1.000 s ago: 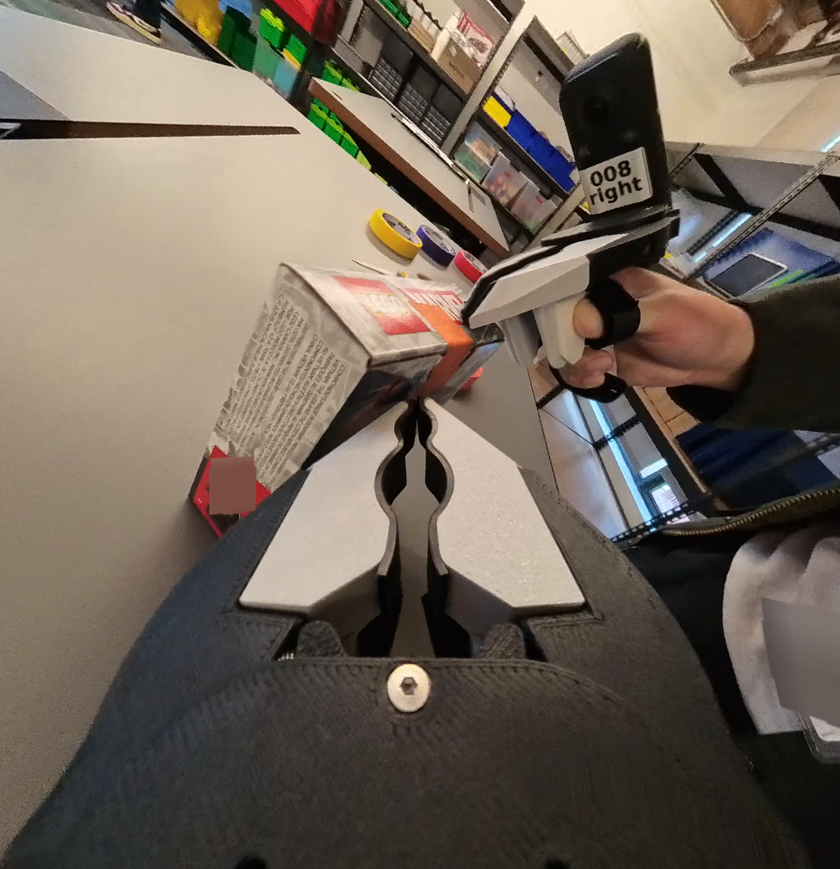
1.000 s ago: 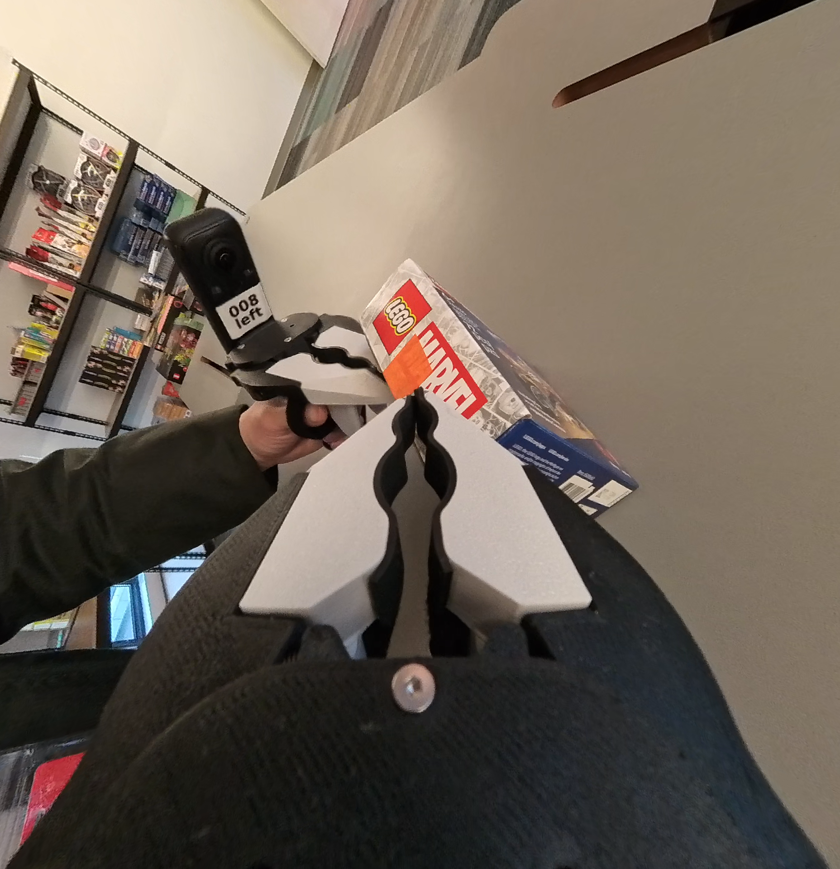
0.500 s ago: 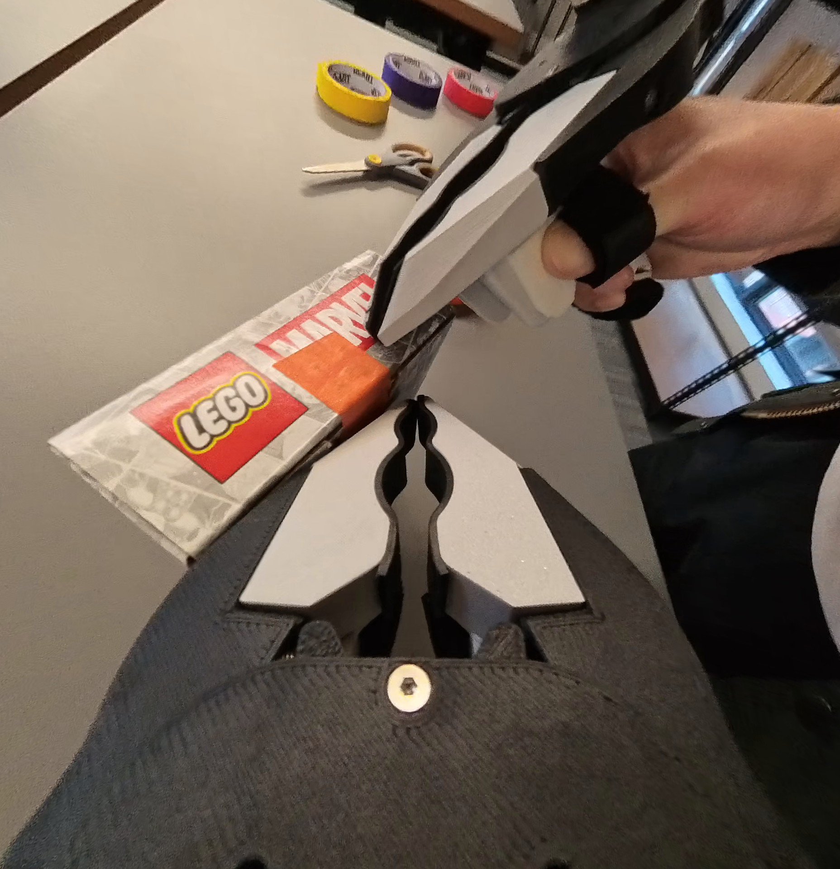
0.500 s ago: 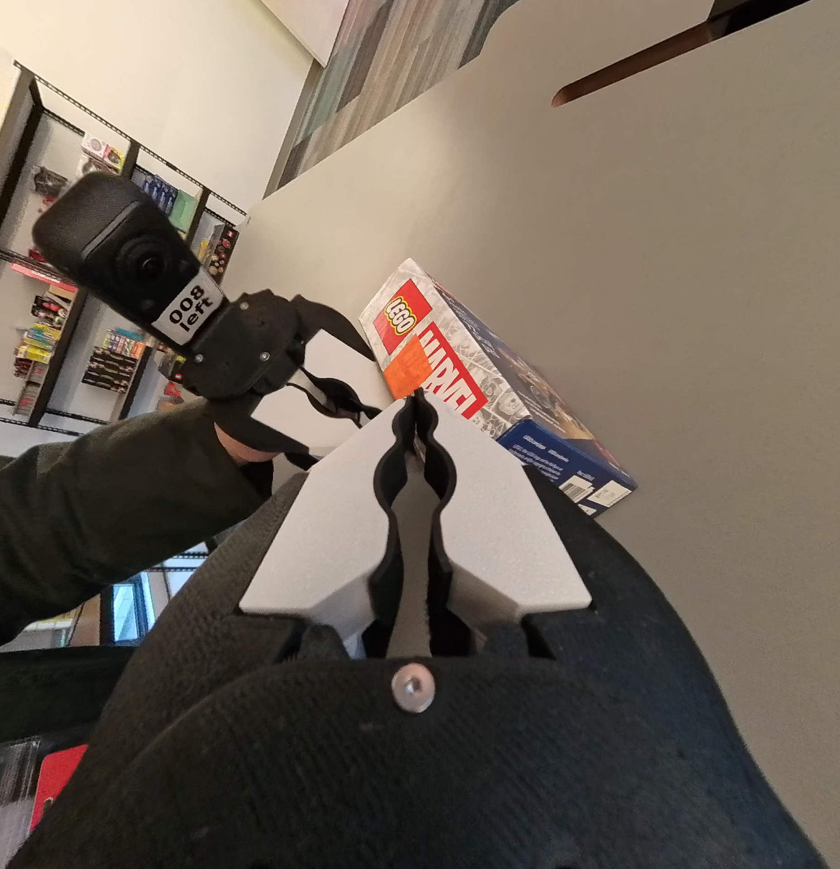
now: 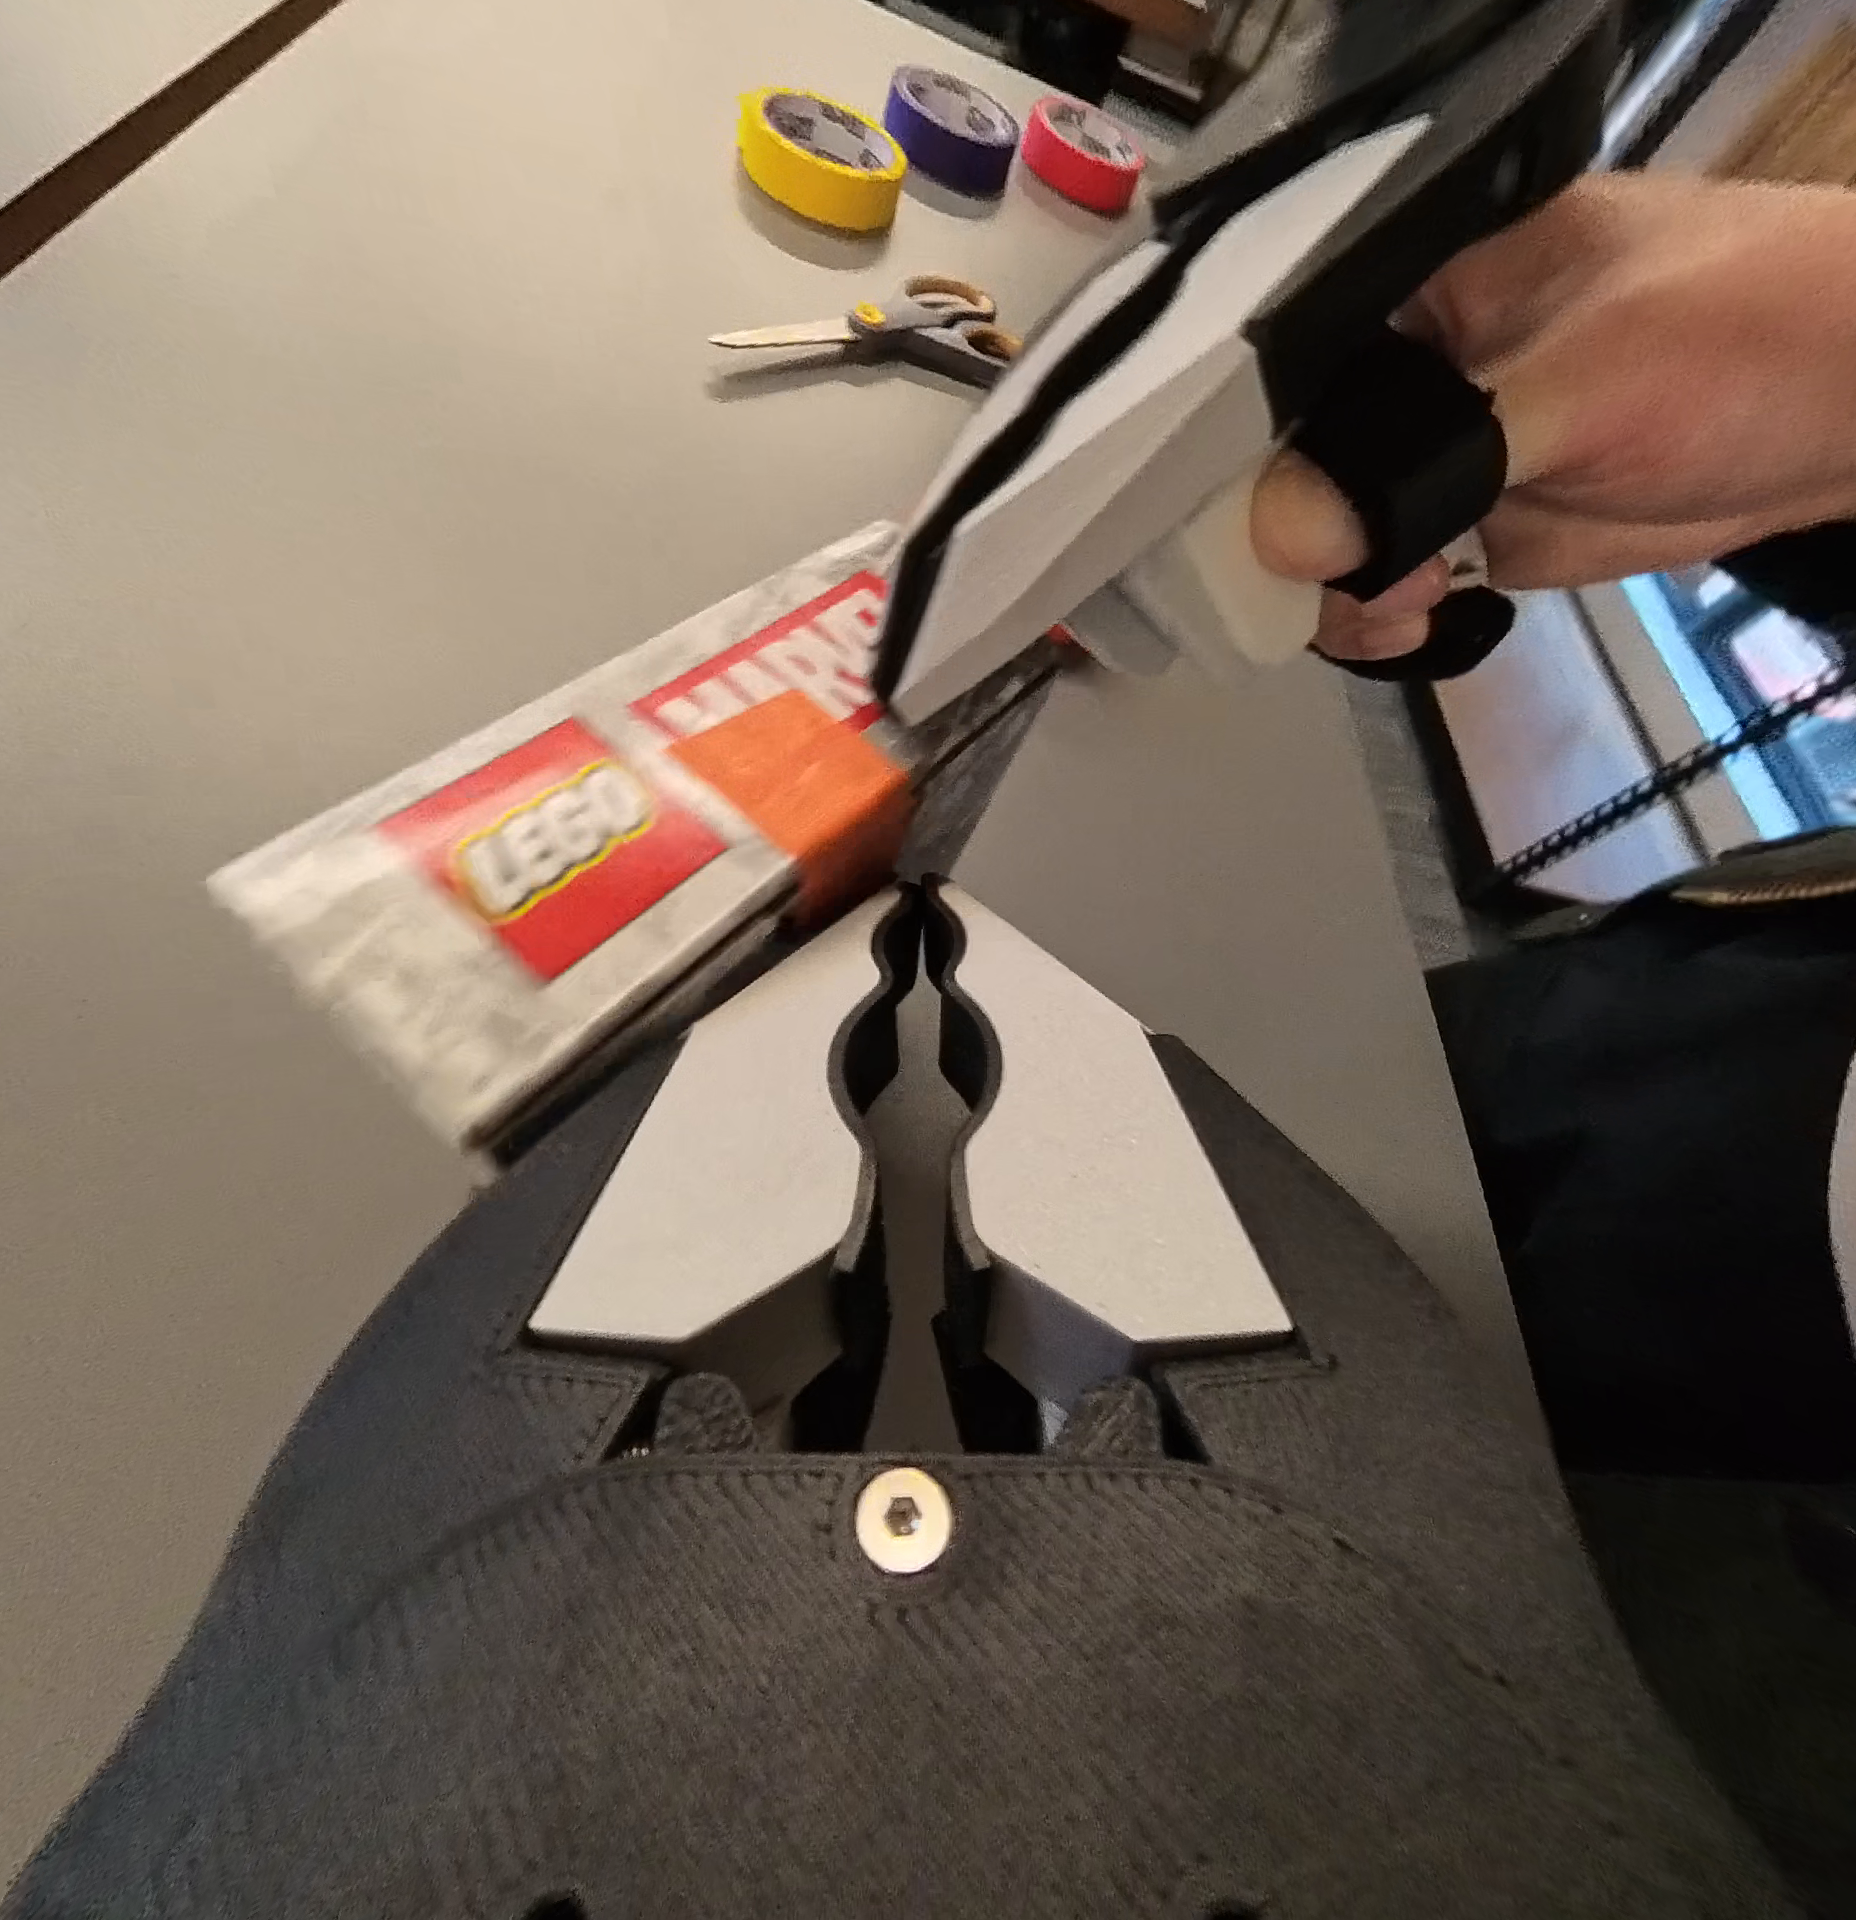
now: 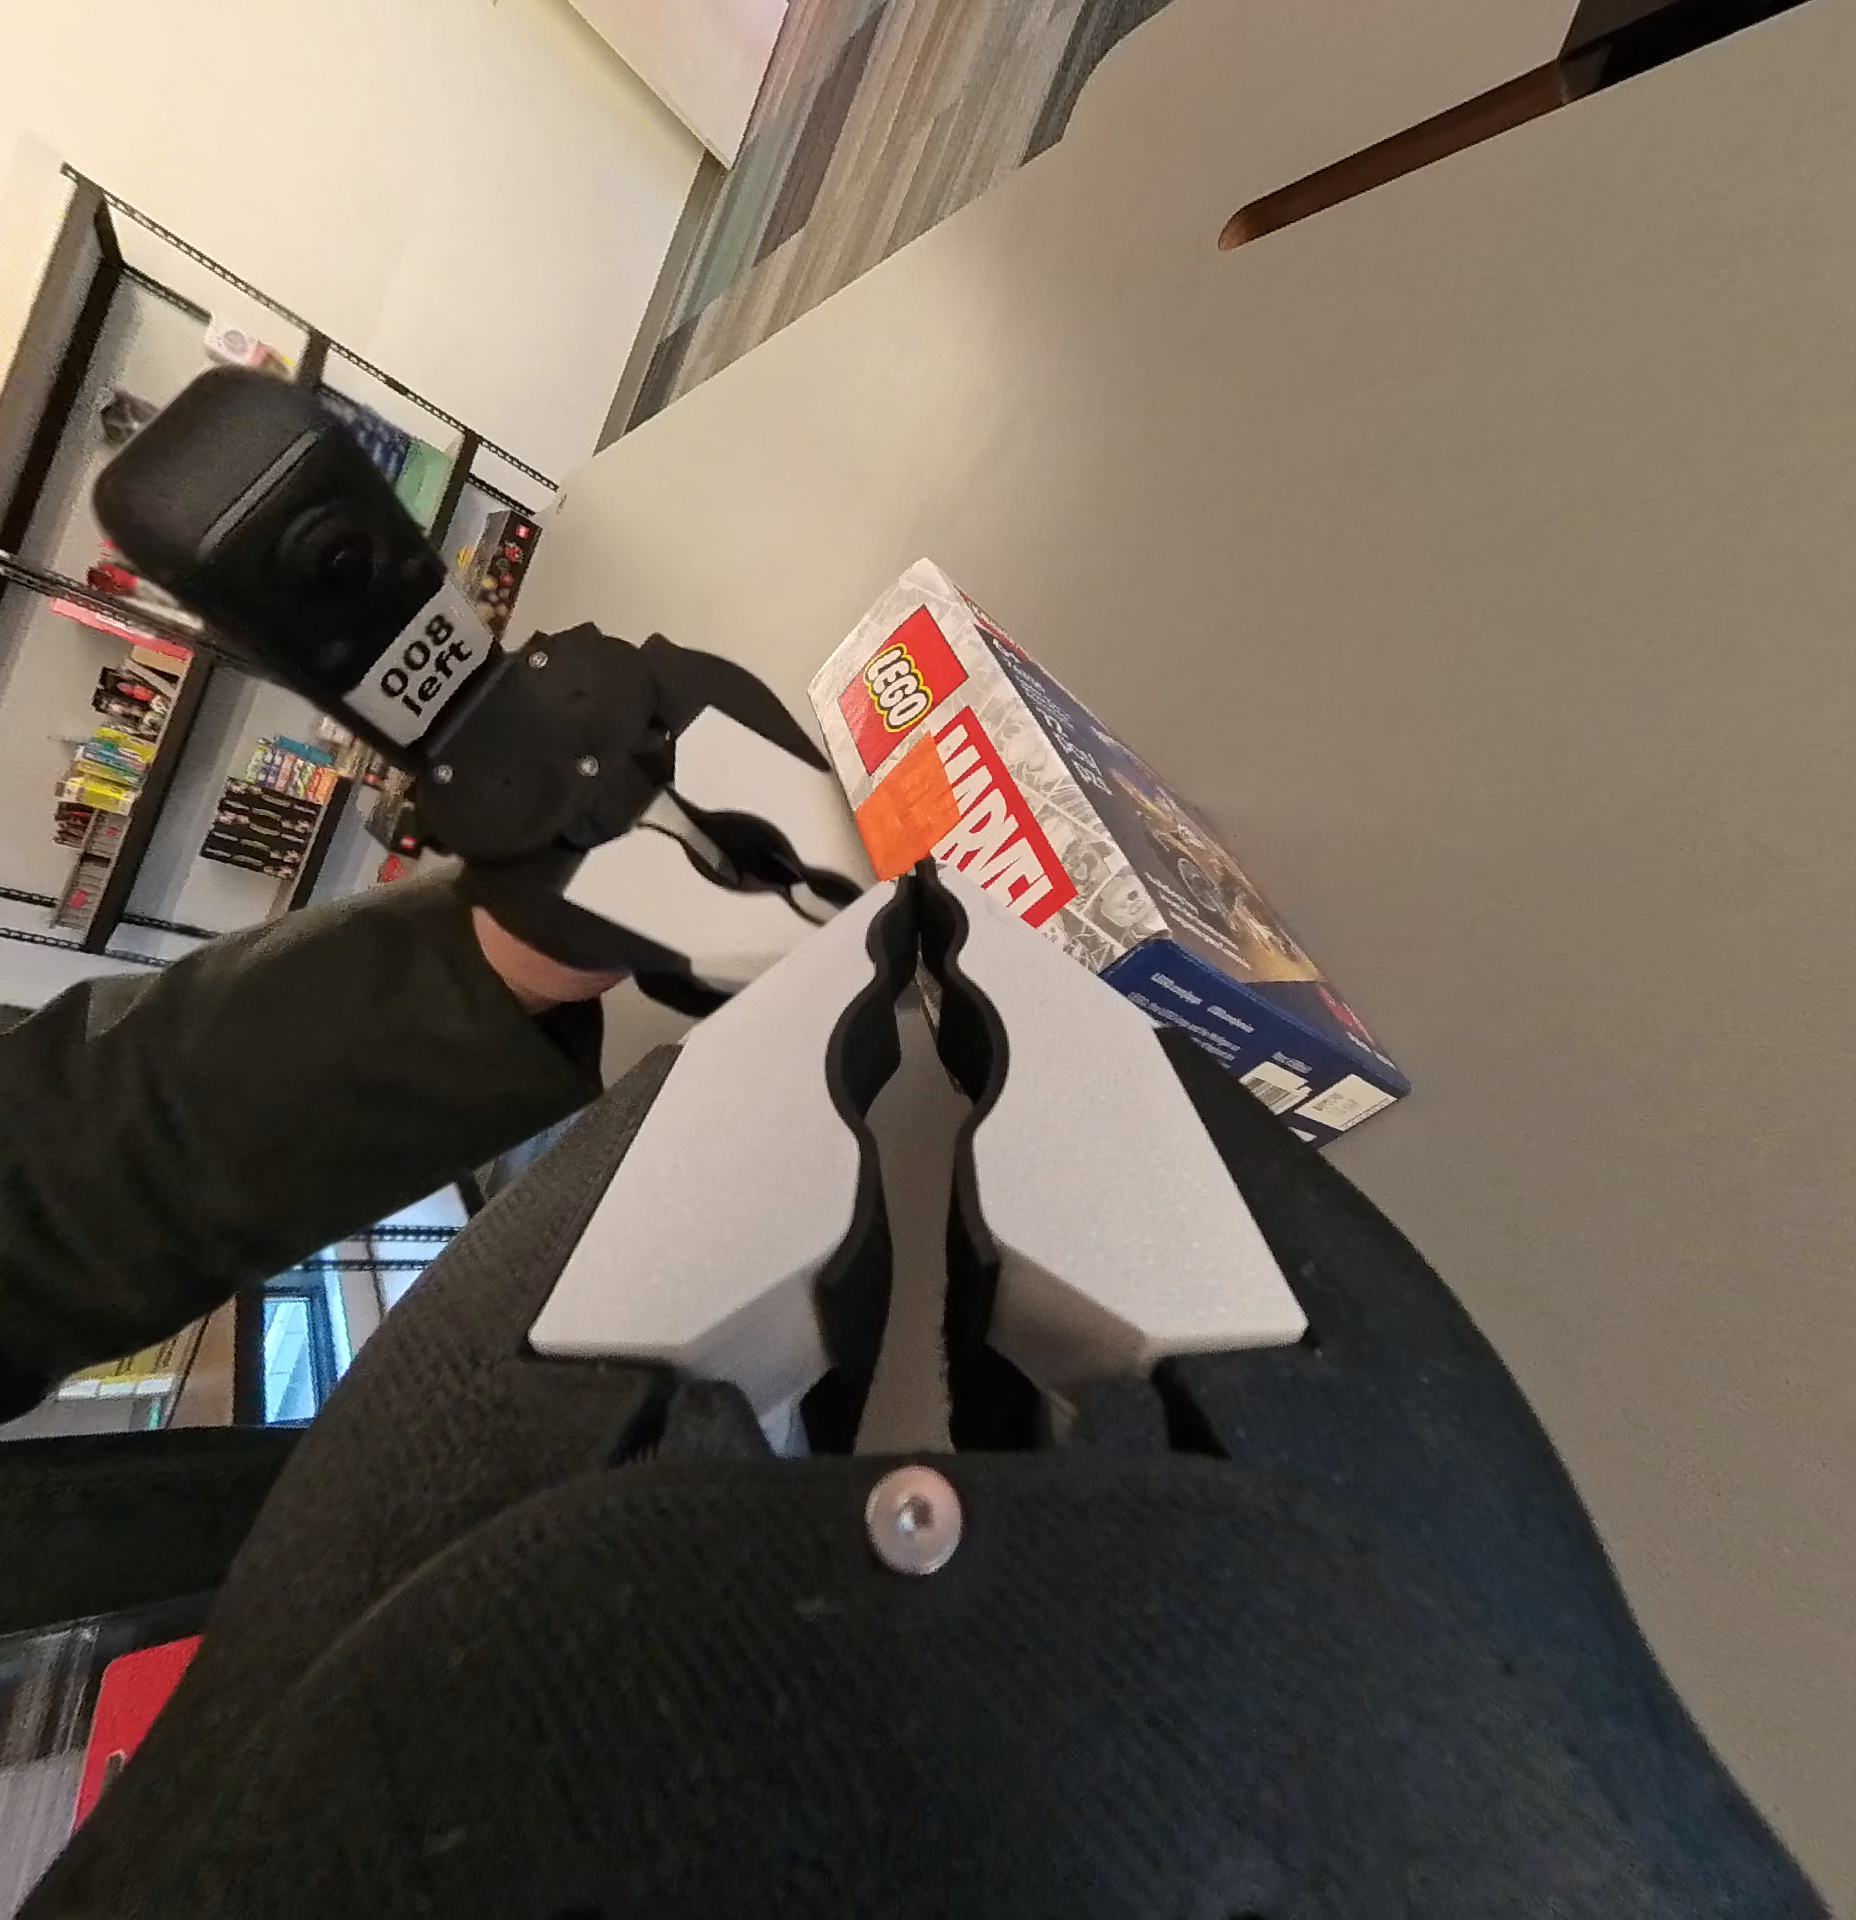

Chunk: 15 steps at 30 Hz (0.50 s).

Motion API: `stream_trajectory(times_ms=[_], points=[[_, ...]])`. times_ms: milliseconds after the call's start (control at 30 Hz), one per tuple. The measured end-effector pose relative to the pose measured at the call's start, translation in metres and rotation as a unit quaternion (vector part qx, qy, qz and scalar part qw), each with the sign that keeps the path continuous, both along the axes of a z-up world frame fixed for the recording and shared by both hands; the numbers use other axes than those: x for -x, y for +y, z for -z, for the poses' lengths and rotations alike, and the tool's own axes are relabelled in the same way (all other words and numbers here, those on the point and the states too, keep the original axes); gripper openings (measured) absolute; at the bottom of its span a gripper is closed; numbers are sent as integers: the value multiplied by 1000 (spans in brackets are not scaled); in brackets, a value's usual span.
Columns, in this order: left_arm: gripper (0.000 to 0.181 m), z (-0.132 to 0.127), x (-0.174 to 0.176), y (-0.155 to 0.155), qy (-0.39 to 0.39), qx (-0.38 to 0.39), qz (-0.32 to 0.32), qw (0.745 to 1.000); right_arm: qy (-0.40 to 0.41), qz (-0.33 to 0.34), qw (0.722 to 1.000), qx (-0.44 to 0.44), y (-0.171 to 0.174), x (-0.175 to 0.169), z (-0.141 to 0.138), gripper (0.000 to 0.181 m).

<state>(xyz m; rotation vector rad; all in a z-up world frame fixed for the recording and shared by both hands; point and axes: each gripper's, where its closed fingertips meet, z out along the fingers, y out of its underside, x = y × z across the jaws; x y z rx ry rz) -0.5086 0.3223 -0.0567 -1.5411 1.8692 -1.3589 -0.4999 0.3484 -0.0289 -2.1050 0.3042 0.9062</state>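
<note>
A toy brick box (image 5: 550, 831) with a grey, red and blue print rests tilted on the grey table (image 5: 384, 416). An orange tape patch (image 5: 778, 769) wraps over its near edge. My left gripper (image 5: 922, 891) is shut, its tips just under the orange patch at the box's side. My right gripper (image 6: 919, 883) is shut, its tips at the box's (image 6: 1111, 831) near edge beside the orange patch (image 6: 903, 810). In the left wrist view the right gripper (image 5: 888, 707) presses on the box's top edge. I cannot tell whether either pinches a flap or tape.
Yellow (image 5: 815, 156), purple (image 5: 950, 125) and red (image 5: 1080, 151) tape rolls and scissors (image 5: 882, 332) lie on the table beyond the box. The table's edge runs close on the right. Shelves (image 6: 124, 727) with goods stand behind the left gripper (image 6: 836, 899). Both grippers' tips are close together, under 4 cm apart.
My left gripper has swung up and over, so it now looks down on the box's top face, and has come closer to the orange patch. The right gripper and box have hardly moved.
</note>
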Motion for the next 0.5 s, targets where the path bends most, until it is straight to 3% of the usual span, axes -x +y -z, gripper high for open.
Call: stream_trajectory(times_ms=[100, 167, 267, 400, 500], points=[[0, 9, -3, -5, 11, -37, 12, 999, 0, -2, 1000, 3, 0, -1, 0, 0], [0, 13, 5, 9, 22, -27, -6, 999, 0, -5, 1000, 4, 0, 0, 0, 0], [0, -4, 16, 28, -3, 8, -23, 1000, 1, -5, 1000, 0, 0, 1, 0, 0], [0, -29, 4, 10, -34, -6, 28, 999, 4, -4, 1000, 0, 0, 0, 0, 0], [0, -22, -5, -6, -8, -41, 70, 997, 2, -5, 1000, 3, 0, -1, -1, 0]])
